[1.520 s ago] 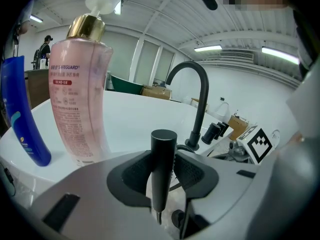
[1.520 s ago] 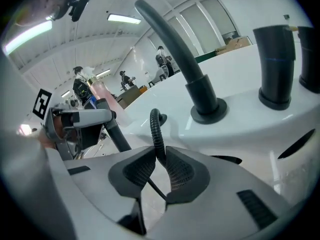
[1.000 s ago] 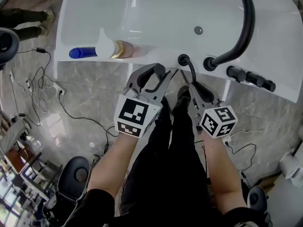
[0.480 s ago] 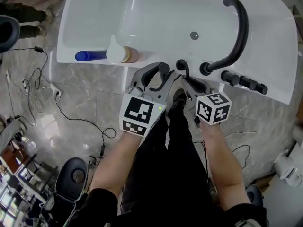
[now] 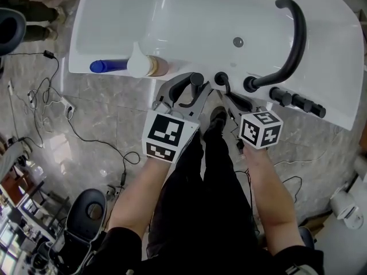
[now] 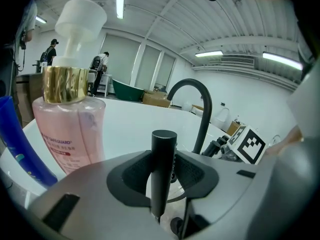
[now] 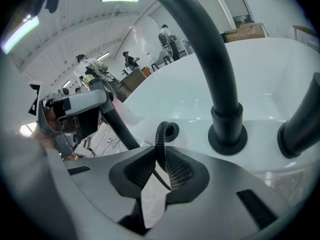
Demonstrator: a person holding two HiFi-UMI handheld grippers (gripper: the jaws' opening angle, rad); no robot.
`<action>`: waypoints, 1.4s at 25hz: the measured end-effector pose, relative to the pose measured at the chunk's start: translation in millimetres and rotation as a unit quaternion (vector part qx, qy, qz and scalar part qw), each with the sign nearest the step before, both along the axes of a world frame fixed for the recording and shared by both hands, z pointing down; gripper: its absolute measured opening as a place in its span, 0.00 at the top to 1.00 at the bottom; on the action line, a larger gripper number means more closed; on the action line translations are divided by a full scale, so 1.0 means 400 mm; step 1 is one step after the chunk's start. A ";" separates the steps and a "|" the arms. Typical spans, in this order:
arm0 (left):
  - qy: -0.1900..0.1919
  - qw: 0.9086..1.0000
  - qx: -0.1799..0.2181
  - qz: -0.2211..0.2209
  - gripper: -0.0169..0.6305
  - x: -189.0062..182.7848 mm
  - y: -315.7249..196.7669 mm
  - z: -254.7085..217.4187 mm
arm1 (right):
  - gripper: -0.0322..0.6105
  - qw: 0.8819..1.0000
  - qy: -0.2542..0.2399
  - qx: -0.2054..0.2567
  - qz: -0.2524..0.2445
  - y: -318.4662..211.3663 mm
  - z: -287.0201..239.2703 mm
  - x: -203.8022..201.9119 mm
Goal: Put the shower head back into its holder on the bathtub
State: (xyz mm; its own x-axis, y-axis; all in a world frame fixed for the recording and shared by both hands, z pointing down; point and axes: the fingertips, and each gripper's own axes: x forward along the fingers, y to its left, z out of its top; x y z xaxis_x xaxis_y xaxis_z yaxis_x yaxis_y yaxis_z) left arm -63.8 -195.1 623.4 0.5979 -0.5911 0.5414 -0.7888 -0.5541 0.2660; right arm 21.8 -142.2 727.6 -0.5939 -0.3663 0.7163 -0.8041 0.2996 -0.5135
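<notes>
The left gripper is clamped on the black shower head. The shower head stands upright between the jaws at frame centre in the head view, over the near rim of the tub. It sits just left of the holder and is not seated in it. The right gripper is nearly closed, pinching the ribbed hose, which curves into the holder opening. On the rim left of the shower head are a pump bottle and a blue bottle. Right of the holder stand the faucet base and the knobs.
</notes>
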 end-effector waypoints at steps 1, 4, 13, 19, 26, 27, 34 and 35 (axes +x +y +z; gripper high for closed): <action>0.001 1.000 -0.001 -0.001 0.75 0.002 0.000 0.002 | 0.84 1.000 0.000 0.002 -0.005 -0.008 -0.003 -0.005; 0.002 1.000 -0.005 0.000 0.75 0.014 0.004 0.008 | 0.84 1.000 0.008 0.009 -0.012 -0.021 -0.003 -0.005; -0.003 1.000 -0.008 -0.005 0.75 0.028 0.000 0.027 | 0.85 1.000 0.025 0.011 -0.006 -0.053 0.029 -0.011; -0.006 1.000 -0.011 -0.003 0.75 0.034 0.007 0.048 | 0.78 0.998 0.033 0.046 -0.006 -0.047 0.017 -0.016; -0.009 1.000 -0.011 0.008 0.75 0.052 0.014 0.093 | 0.63 0.996 0.035 0.076 -0.031 0.071 0.096 0.038; -0.007 1.000 -0.010 0.009 0.75 0.055 0.013 0.098 | 0.62 0.996 0.041 0.073 -0.035 0.087 0.133 0.048; 0.000 1.000 -0.002 0.016 0.75 0.047 0.010 0.123 | 0.59 0.992 0.085 0.086 -0.029 0.073 0.363 0.051; 0.001 1.000 -0.001 0.016 0.75 0.045 0.011 0.122 | 0.59 0.992 0.090 0.090 -0.023 0.063 0.380 0.050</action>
State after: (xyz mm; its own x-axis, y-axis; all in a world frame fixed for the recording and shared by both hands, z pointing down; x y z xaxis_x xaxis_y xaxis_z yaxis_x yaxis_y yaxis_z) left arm -46.0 -190.8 672.3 0.6176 -0.5705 0.5414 -0.7698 -0.5795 0.2676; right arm 41.7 -117.0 879.6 -0.4813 -0.4738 0.7375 -0.8614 0.4115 -0.2978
